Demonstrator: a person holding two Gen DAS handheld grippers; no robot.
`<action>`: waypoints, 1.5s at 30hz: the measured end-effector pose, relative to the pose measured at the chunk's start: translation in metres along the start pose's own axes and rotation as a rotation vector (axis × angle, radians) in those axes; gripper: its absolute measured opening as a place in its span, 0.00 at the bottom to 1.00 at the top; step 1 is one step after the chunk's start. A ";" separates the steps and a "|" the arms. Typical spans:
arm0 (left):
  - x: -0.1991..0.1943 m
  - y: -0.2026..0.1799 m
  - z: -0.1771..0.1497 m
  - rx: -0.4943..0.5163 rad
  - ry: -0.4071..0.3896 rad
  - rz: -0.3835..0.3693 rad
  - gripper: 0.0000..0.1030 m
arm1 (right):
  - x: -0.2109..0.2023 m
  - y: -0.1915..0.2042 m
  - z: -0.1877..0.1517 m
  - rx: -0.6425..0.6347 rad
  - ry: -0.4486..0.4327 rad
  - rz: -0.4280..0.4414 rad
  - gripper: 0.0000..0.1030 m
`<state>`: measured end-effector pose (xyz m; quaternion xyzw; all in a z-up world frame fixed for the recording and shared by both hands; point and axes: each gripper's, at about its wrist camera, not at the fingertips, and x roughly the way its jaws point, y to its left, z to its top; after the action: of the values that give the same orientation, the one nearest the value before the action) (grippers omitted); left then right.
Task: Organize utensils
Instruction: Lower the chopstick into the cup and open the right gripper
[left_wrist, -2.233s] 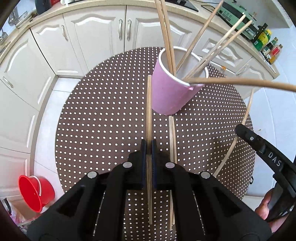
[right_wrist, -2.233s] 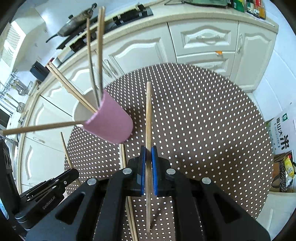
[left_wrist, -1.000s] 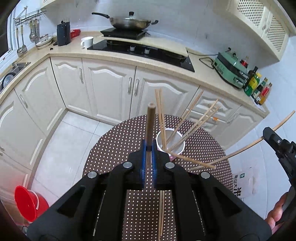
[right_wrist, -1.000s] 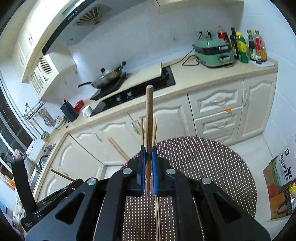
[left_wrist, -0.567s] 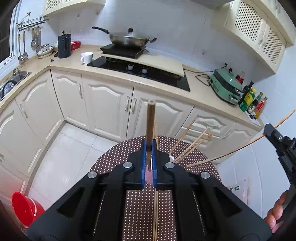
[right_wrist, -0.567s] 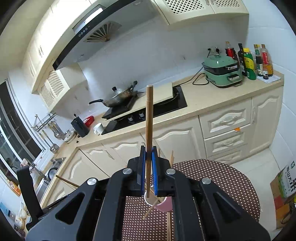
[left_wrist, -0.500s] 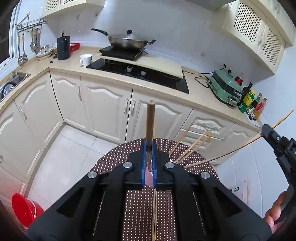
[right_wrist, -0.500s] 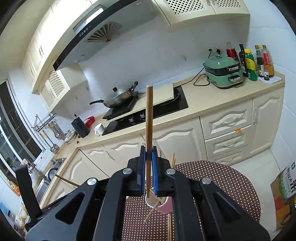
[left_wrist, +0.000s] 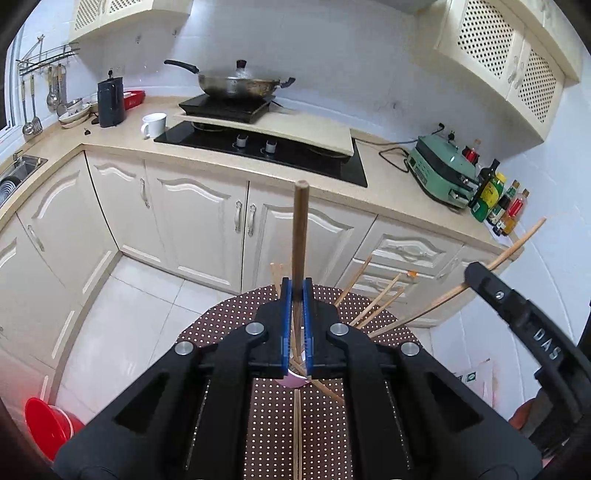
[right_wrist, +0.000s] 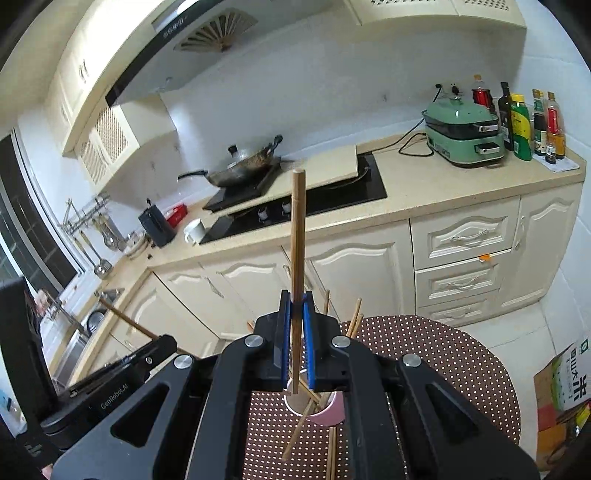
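Wooden chopsticks are being carried upright: left gripper (left_wrist: 296, 325) is clamping one chopstick (left_wrist: 299, 236), right gripper (right_wrist: 296, 339) another (right_wrist: 297, 236). Lower each tip-first, steadily, into the pink plastic cup (right_wrist: 330, 411) beyond, clearing sticks already leaning inside.

wooden chopsticks (right_wrist: 297, 236) upright, others in pink cup (right_wrist: 328, 413).

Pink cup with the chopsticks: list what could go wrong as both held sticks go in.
1. The pink cup is already crowded with splayed chopsticks; a descending stick could catch one and flick it out.
2. Pushing sideways on those leaning sticks might tip the cup on the dotted table.
3. The left tool and right tool each pinch one chopstick near its lower end, so it may pivot.
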<state>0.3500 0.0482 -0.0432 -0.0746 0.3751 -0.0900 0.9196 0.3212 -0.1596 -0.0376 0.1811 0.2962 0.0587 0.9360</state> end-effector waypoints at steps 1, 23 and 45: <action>0.004 0.000 0.000 0.003 0.007 0.002 0.06 | 0.006 -0.001 -0.001 -0.001 0.014 0.000 0.05; 0.091 0.006 -0.026 0.003 0.214 0.031 0.06 | 0.091 -0.022 -0.047 0.017 0.249 -0.045 0.05; 0.140 0.018 -0.066 0.073 0.366 0.036 0.25 | 0.126 -0.037 -0.071 0.045 0.401 -0.060 0.08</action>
<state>0.4040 0.0302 -0.1880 -0.0171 0.5340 -0.0993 0.8395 0.3840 -0.1446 -0.1724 0.1779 0.4830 0.0588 0.8553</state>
